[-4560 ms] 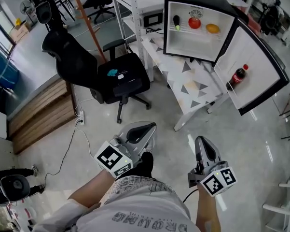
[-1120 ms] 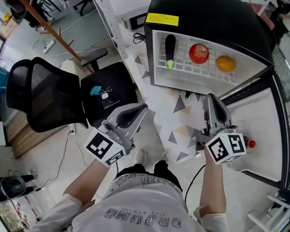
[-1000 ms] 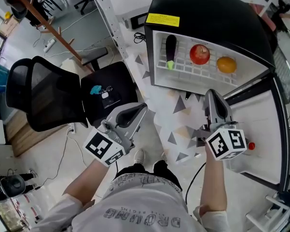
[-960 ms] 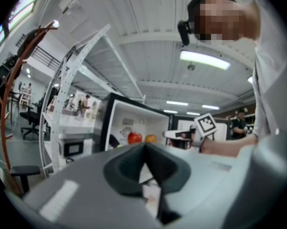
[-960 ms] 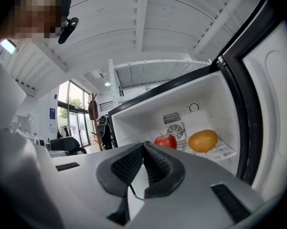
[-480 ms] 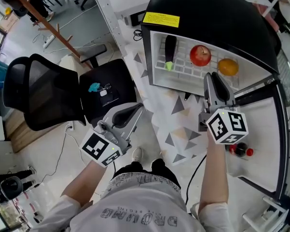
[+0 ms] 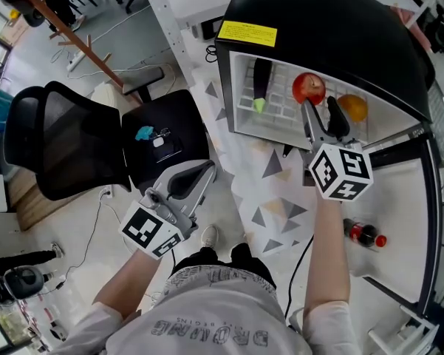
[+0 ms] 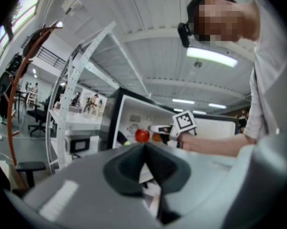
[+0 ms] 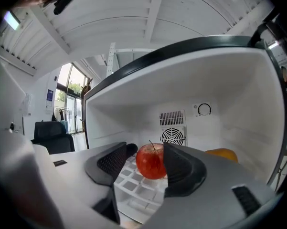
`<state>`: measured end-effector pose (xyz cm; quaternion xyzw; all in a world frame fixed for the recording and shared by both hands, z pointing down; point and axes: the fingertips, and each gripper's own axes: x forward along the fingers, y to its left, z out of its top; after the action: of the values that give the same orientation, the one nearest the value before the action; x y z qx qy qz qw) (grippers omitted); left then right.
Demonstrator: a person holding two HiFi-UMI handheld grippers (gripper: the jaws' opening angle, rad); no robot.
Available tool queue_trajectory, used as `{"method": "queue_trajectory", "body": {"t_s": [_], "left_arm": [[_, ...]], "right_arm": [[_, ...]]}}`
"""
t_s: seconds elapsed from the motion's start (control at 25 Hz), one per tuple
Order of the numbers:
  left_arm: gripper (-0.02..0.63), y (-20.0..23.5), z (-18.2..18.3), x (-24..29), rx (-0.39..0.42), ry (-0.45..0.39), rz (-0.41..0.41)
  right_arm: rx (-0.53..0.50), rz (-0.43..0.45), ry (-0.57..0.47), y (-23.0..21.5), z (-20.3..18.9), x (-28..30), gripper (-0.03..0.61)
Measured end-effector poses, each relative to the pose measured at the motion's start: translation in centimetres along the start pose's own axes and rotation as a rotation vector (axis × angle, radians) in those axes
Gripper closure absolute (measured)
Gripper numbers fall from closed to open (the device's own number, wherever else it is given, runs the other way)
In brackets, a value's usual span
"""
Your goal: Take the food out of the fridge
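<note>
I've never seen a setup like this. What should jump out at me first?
The open black fridge at the top, holding a red apple, an orange and an eggplant. The right gripper reaches in at the apple, its jaws opening, the apple lined up between them but not gripped. A cola bottle sits in the open door at lower right.
</note>
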<state>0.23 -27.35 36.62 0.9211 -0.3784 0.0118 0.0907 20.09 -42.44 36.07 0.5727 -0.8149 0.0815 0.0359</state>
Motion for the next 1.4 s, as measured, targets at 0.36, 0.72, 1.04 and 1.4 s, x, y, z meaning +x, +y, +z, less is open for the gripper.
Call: {"method": "queue_trajectory", "body": {"t_s": [0.36, 0.72, 1.04, 1.4], "left_arm": [[0.607, 0.7, -0.5, 0.3, -0.013, 0.005, 0.014], [0.607, 1.7, -0.8, 0.5, -0.023, 0.014, 0.016], [0.607, 1.8, -1.2, 0.7, -0.03, 0.016, 0.006], [0.607, 2.2, -1.3, 0.1, -0.034, 0.017, 0.019]], "right_arm": [[-0.032, -0.038, 0.044, -1.2, -0.7, 2.4, 0.307], [-0.048, -0.066, 0.086, -1.8, -1.6, 4.1, 0.288], [-0.064, -0.075, 0.126, -1.8, -2.4, 4.9, 0.276], [-0.088, -0.09, 0.132, -1.8, -2.3, 5.2, 0.278]]}}
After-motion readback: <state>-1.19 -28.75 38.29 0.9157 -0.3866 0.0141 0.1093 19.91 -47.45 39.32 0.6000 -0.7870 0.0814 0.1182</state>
